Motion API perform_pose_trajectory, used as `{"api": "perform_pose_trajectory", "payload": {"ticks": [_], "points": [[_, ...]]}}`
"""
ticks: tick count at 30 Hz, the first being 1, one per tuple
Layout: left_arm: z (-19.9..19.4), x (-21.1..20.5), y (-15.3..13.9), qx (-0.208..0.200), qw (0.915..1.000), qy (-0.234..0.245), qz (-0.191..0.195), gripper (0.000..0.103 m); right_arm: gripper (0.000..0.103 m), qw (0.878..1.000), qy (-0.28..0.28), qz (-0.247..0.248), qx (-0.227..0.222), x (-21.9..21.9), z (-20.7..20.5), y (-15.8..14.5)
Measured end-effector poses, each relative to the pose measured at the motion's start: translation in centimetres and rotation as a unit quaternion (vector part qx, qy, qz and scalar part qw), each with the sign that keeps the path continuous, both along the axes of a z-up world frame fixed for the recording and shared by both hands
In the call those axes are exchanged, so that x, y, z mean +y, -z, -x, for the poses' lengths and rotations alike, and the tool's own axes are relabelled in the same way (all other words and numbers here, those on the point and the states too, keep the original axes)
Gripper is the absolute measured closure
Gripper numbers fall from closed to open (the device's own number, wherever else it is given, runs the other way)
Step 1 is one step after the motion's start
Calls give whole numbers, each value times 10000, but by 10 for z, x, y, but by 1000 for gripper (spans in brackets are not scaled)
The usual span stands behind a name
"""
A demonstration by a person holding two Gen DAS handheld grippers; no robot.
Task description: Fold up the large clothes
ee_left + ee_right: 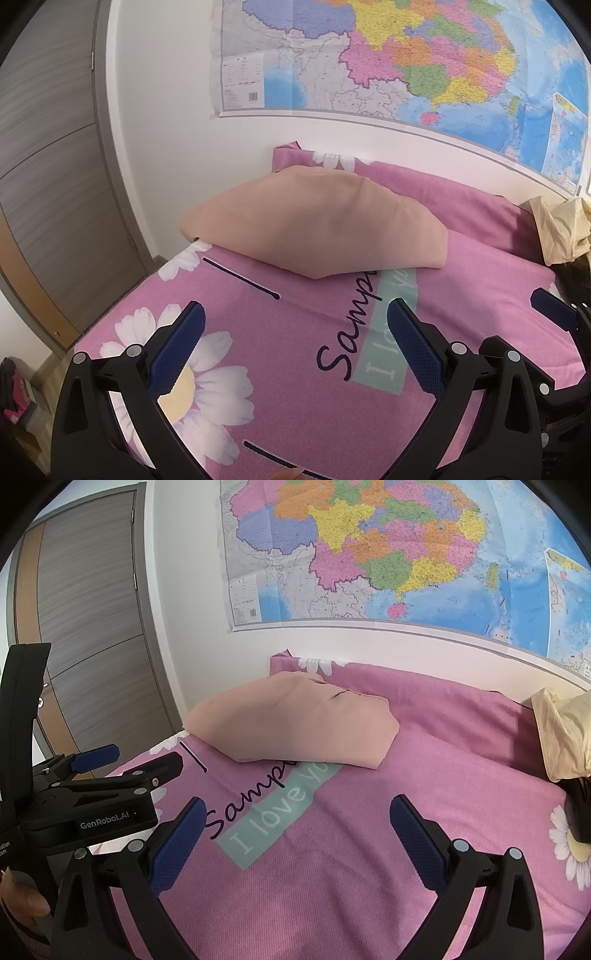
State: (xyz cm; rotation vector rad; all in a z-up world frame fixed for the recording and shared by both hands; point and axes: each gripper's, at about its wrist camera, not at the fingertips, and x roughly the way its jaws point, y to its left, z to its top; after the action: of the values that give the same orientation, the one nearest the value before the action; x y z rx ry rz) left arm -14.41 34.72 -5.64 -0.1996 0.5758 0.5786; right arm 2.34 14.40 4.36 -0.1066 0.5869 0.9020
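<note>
Nearest the lens, the left gripper (295, 314) shows its two blue-padded fingers (177, 349) spread wide w/ nothing between them, hovering over a pink bedsheet (303, 387) printed w/ white daisies and script lettering. Same in the right wrist view: the right gripper (297, 812) is wide apart, empty, blue fingers (417, 840) above the sheet's teal "I love you" strip (273, 816). The left gripper's black body sits at the left edge of that view, just beside the right one, a thumb showing under it.

The task's thing, a folded peach garment (314, 225), lies as a compact bundle further up the bed, beyond both grippers and apart from them. Its near edge covers part of the lettering; its far edge rests against a pink pillow (443, 192) by the wall.

A crumpled pale yellow cloth (565, 731) sits at the bed's right side, well apart from the peach bundle. A big colourful wall map (388, 554) hangs above the bed; a grey-brown door (88, 602) stands at left
</note>
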Motion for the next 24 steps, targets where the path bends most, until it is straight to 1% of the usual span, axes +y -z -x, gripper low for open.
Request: {"api": "perform_pose_trajectory", "payload": {"ticks": [24], "points": [[1, -1, 2, 5, 10000, 9, 37, 6, 6, 10000, 10, -25, 34, 0, 1, 1]]}}
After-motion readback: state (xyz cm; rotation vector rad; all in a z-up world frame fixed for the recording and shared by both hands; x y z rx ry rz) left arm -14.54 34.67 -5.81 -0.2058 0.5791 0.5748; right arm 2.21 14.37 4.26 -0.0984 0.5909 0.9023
